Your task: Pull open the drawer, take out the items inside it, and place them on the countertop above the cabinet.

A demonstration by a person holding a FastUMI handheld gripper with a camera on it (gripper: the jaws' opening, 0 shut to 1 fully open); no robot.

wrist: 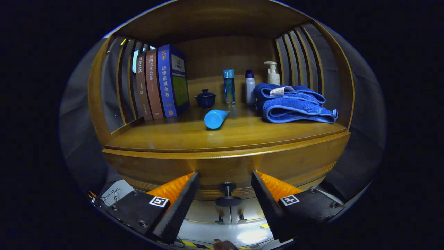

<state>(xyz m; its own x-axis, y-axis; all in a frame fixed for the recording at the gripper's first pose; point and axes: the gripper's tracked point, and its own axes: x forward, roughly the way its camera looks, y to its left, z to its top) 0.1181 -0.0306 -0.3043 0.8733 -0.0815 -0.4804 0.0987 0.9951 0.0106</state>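
A wooden cabinet fills the scene, its drawer front (166, 168) curving just ahead of my fingers. The drawer's dark round knob (228, 196) sits on a short stem, between my two fingertips and not touched by either. My gripper (225, 178) is open, one finger on each side of the knob with clear gaps. The drawer looks shut, so its inside is hidden. Above it lies the wooden countertop (173, 137), with a blue tube (215, 118) lying on its side near the middle.
On the countertop stand three books (161, 83) at the left, a dark lidded cup (205, 98), a blue bottle (229, 86), a white bottle (249, 87) and a pump bottle (272, 73). Folded blue towels (293, 104) lie at the right. Slatted side walls enclose the shelf.
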